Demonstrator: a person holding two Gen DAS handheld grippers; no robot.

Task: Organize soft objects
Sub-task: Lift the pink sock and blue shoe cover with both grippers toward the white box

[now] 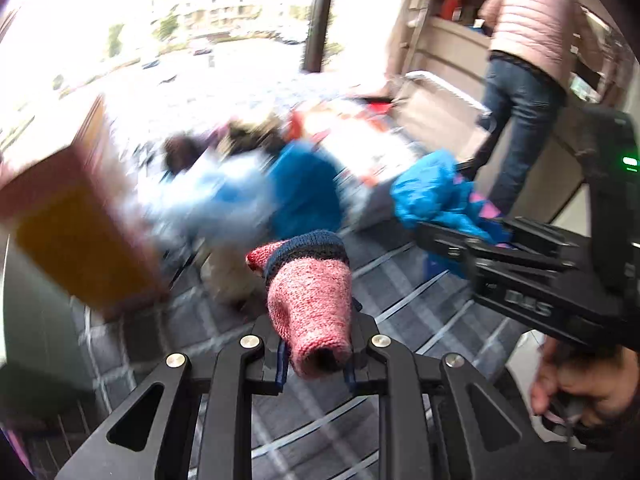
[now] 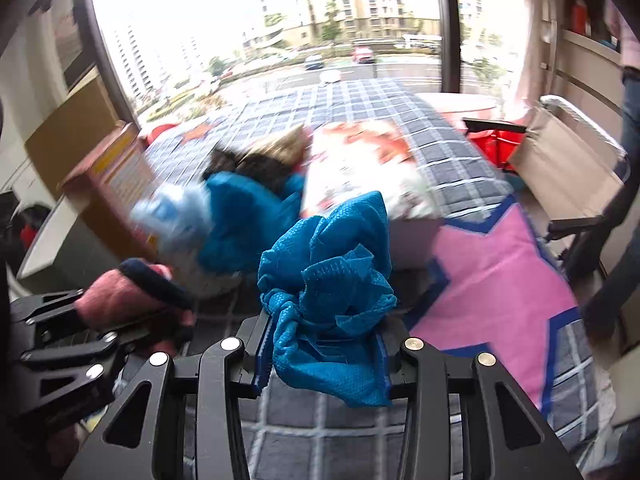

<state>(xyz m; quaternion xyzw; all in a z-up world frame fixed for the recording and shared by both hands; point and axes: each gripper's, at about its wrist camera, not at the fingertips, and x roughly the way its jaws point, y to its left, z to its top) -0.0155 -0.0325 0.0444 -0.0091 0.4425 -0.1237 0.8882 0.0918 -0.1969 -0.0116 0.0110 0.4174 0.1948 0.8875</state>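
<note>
My left gripper [image 1: 316,354] is shut on a pink knitted sock with a dark blue band [image 1: 310,292] and holds it above the grey checked bedcover [image 1: 420,300]. My right gripper [image 2: 324,356] is shut on a crumpled blue mesh cloth [image 2: 332,272]; it also shows in the left wrist view [image 1: 434,194]. The sock and left gripper show at the left of the right wrist view [image 2: 120,300]. Ahead lies a blurred pile of soft things: a light blue item [image 2: 176,216], a darker blue garment [image 2: 240,216] and a white patterned pillow [image 2: 360,164].
A cardboard box [image 2: 108,184] stands at the left by the bed. A pink star patch [image 2: 492,280] marks the bedcover at the right. A folding chair [image 2: 572,160] and a red bag [image 2: 496,140] stand at the right. A person in a pink jacket [image 1: 532,28] stands behind.
</note>
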